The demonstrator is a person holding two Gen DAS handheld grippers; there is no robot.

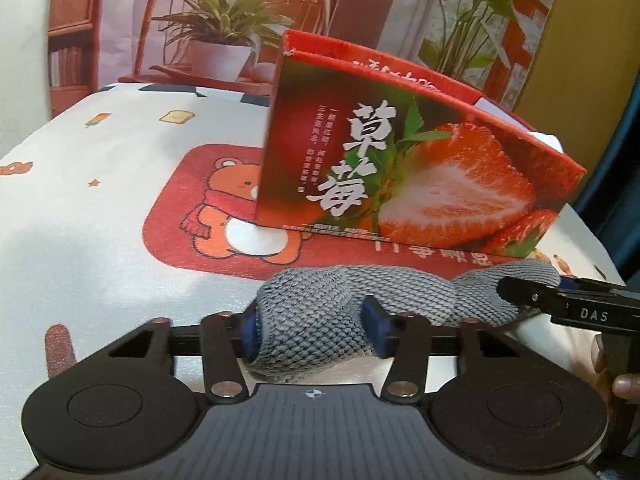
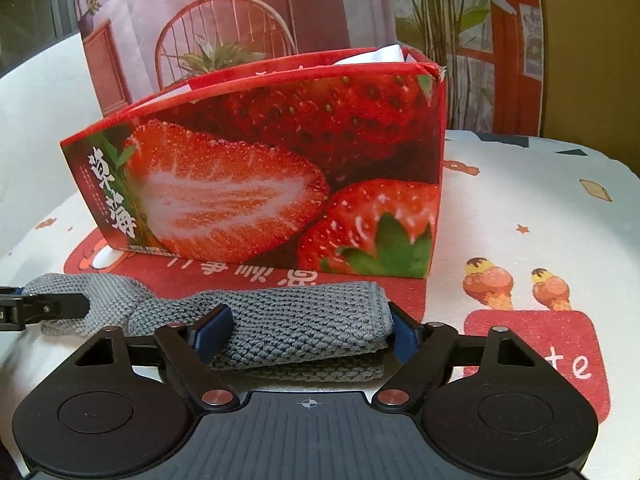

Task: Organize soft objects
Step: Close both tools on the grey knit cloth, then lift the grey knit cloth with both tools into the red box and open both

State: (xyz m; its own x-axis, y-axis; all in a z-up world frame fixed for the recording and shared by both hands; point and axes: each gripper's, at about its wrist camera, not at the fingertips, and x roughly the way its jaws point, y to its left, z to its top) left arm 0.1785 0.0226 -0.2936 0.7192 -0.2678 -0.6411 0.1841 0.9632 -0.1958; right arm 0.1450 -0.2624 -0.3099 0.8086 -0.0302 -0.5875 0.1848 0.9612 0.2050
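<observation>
Here, in the left wrist view, the left gripper (image 1: 312, 330) has its blue pads pressed into one bunched end of a grey knit sock (image 1: 340, 300), which lies on the surface (image 1: 100, 240) just in front of a strawberry box (image 1: 400, 168). The knit dents where it is pinched, so it looks light, limp and easy to stretch; a hold on the thick folded end seems safer than on a thin edge. The right gripper's black finger reaches in at the sock's far end. In the right wrist view, the right gripper (image 2: 308, 336) closes on the other, flatter folded end of the sock, pads against both sides. The box stands open-topped right behind the sock, something white showing inside, and its near wall is what would have to be cleared. A printed cloth covers the surface, with a plant backdrop (image 2: 240, 20) beyond.
</observation>
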